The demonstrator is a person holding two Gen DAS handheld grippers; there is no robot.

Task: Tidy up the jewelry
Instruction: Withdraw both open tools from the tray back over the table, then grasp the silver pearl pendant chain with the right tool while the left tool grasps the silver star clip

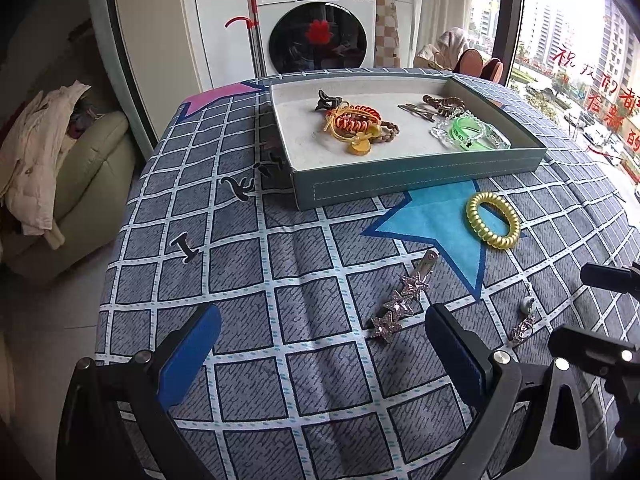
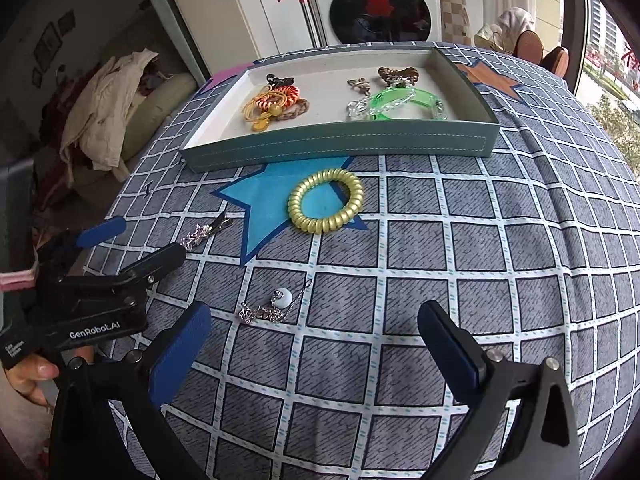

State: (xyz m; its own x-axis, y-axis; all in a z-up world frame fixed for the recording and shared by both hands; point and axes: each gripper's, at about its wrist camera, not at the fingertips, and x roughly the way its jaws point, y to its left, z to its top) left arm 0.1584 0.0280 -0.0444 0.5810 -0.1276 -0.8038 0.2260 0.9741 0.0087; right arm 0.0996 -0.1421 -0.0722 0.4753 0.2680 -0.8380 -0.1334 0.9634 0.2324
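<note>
A teal tray (image 1: 420,178) (image 2: 340,146) at the back of the table holds hair ties, clips and a green bracelet (image 1: 468,128) (image 2: 400,102). On the checked cloth in front of it lie a gold spiral hair tie (image 1: 493,220) (image 2: 326,206), a glittery star hair clip (image 1: 404,300) (image 2: 204,232) and a silver earring with a white bead (image 1: 526,318) (image 2: 276,304). My left gripper (image 1: 324,344) (image 2: 132,240) is open and empty, just short of the star clip. My right gripper (image 2: 316,344) is open and empty, just short of the earring.
The table is covered by a grey-blue checked cloth with blue (image 2: 264,204) and pink star patches. Behind it stand a washing machine (image 1: 316,28) and a window at the right. A sofa with clothes (image 1: 60,172) is at the left, below table level.
</note>
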